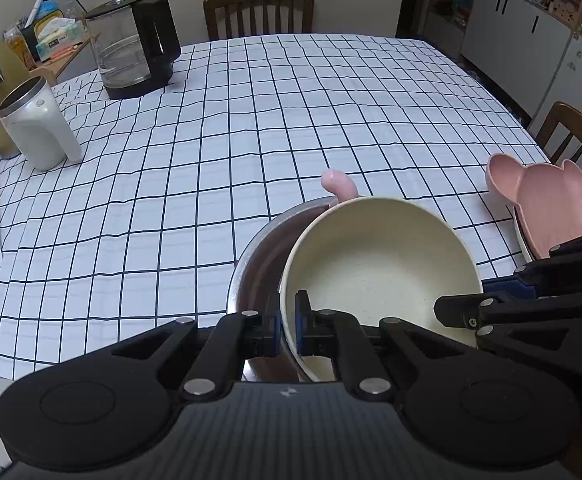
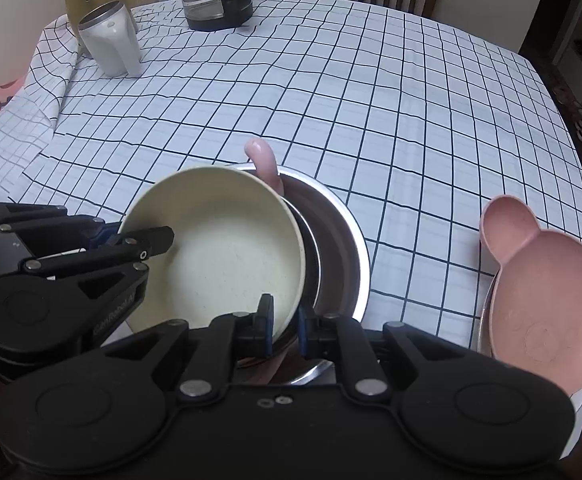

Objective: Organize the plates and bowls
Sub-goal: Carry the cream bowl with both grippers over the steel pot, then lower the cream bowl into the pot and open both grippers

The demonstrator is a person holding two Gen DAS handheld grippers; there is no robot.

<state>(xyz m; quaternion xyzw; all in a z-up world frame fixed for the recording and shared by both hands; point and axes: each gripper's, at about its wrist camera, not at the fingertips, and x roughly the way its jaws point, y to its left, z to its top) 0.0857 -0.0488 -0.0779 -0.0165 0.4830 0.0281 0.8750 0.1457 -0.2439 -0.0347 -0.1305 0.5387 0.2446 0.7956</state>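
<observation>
Cream bowl [image 1: 379,264] sits tilted at lower centre of both views, partly inside the steel bowl [image 2: 343,248], its far rim riding up over the steel rim. My left gripper [image 1: 288,330] is clamped shut on the cream bowl's near-left rim, blue pads either side of the wall. My right gripper [image 2: 285,330] is shut on the same cream rim at bottom centre of the right view, steel bowl just behind it; can't tell if that pad also catches the steel edge. So both pairs of jaws pinch one thin rim, w/ the bowl not yet seated flat. A pink curved handle [image 2: 265,160] pokes up at the far side, between the two bowls as far as I can see, prob. a spoon or similar, hidden lower down. Pink bear-shaped dish [image 2: 543,300] rests on something pale at the right edge, well apart. White mug [image 1: 41,124] and glass kettle [image 1: 131,44] stand upper left on the checked tablecloth [image 1: 251,140], out of the way. Risks, my judgement: letting go while the bowl's tilted could make it slide & clatter or rock the steel bowl; the pink handle may keep it from nesting flat; two rim grips pulling unevenly could twist the bowl out of the pads; cloth is wrinkled, so the steel bowl could skid if pushed.
</observation>
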